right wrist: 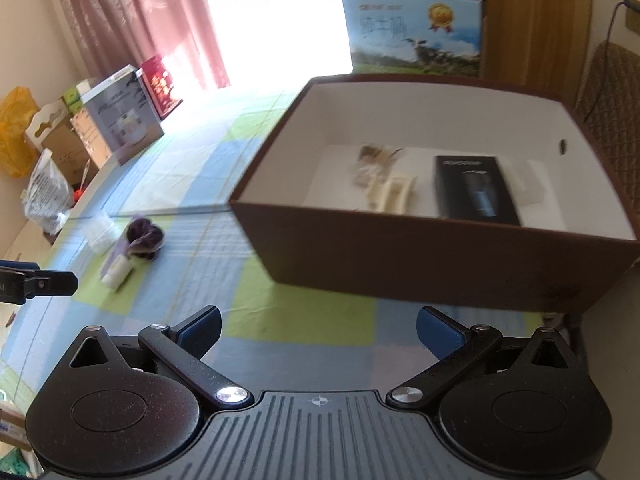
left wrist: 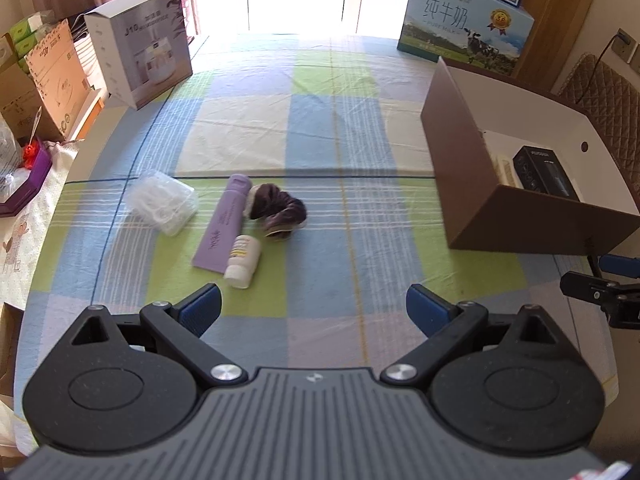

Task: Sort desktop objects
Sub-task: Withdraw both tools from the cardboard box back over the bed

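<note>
Ahead of the left gripper [left wrist: 313, 308], fingers spread and empty, one purple tube [left wrist: 223, 229] lies pointing away; right gripper [right wrist: 319, 330] likewise gapes.

The tablecloth [left wrist: 340, 92] has a check pattern of blue, light green and cream squares, with thin dark and yellow lines. On it lie a lilac tube [left wrist: 224, 224], a white bottle [left wrist: 243, 261] with a yellow label just beside the tube, a dark purple cloth [left wrist: 280, 208] touching the tube's far end, and a clear plastic pack [left wrist: 162, 202] left of the tube. The box [right wrist: 420, 264] is brown outside and white inside; a black carton [right wrist: 476, 190] lies in it. Both grippers have blue pads [left wrist: 202, 308] on black arms.
</note>
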A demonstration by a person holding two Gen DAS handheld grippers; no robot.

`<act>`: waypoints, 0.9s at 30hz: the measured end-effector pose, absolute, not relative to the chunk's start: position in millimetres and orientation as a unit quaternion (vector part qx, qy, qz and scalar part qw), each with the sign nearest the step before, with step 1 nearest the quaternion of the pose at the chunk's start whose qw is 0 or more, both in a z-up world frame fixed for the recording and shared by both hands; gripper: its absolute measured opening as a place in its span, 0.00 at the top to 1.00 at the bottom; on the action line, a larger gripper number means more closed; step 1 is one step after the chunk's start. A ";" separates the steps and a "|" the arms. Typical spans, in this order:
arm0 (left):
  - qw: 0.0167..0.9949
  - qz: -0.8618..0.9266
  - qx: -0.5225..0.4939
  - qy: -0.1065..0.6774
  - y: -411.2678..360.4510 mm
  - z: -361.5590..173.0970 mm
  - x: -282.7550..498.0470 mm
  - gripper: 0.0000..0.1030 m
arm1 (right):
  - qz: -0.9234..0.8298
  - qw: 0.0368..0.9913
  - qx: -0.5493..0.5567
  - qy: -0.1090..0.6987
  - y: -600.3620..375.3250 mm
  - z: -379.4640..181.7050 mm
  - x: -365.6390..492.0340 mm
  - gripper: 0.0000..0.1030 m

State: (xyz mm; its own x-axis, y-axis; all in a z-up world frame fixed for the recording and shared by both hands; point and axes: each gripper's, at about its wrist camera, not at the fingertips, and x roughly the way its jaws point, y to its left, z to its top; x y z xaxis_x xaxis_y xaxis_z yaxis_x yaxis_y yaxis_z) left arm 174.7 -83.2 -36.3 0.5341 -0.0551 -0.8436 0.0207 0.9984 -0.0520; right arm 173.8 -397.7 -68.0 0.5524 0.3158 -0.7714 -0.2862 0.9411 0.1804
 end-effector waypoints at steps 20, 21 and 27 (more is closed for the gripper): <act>0.871 -0.003 -0.014 0.490 -2.3 -47.6 168.3 0.06 | 0.200 0.861 0.015 0.467 -298.0 -86.6 160.8 0.02; 0.872 -0.004 -0.014 0.490 1.3 -47.9 169.3 0.06 | 0.199 0.860 0.016 0.469 -294.7 -87.6 161.1 0.02; 0.870 -0.005 -0.014 0.493 20.4 -52.7 173.8 0.06 | 0.200 0.858 0.022 0.473 -273.5 -94.2 163.4 0.02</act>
State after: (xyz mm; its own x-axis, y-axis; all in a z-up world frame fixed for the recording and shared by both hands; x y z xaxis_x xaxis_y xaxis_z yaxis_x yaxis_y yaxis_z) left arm 173.8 20.4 -52.7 0.5129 -0.0214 -0.8582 -0.0055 0.9996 -0.0283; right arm 163.4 -273.5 -94.2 0.4731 0.3636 -0.8025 -0.3227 0.9191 0.2261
